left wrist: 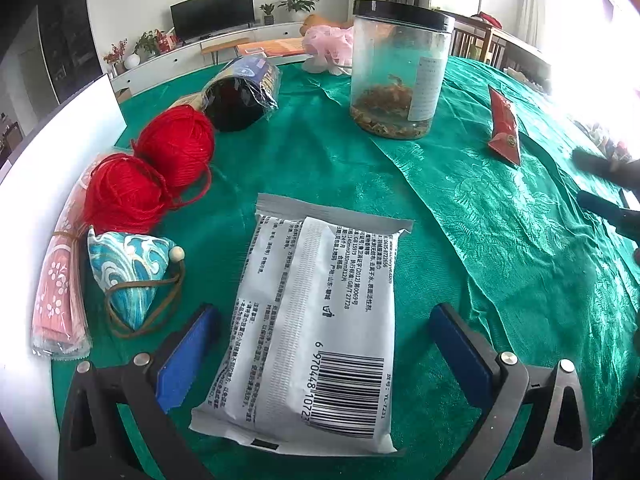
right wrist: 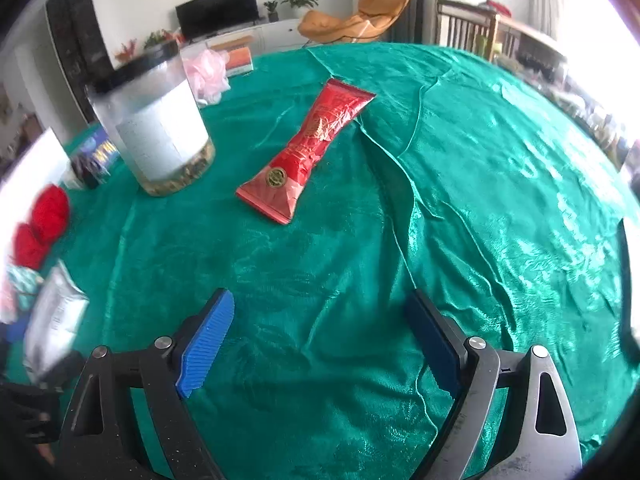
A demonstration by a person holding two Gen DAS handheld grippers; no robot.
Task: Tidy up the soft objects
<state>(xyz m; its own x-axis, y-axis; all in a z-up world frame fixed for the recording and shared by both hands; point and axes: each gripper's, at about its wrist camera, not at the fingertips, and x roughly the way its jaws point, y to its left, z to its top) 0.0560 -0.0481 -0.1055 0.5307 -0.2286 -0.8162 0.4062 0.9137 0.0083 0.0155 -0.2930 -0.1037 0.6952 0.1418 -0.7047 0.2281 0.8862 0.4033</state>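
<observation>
Our left gripper [left wrist: 324, 344] stands wide and released, its blue pads either side of the white wet-wipe pack [left wrist: 316, 320] without pressing on it — the pack lies flat on the green-clothed surface [left wrist: 460, 220] between them. Our right gripper [right wrist: 324, 340] is likewise spread and empty, only cloth between its pads; the red foil pouch [right wrist: 308, 152] lies ahead of it, slightly to its left, well apart.

The step in hand looks to us like leaving the pack in the row at the left and going for the pouch. To do that well, we would lift the left gripper straight off so no pad drags the pack, and bring the right one across the pouch's narrow waist, low enough to catch it but not the wrinkled cloth.

Counted outward from the left gripper: one wipe pack, one blue wave-patterned sachet [left wrist: 128, 276], one pink flat pack [left wrist: 60, 280], two red yarn balls [left wrist: 176, 148], one dark wrapped roll [left wrist: 244, 96], one black-lidded clear jar [left wrist: 396, 76], one pink mesh puff [left wrist: 332, 48], one red pouch.
</observation>
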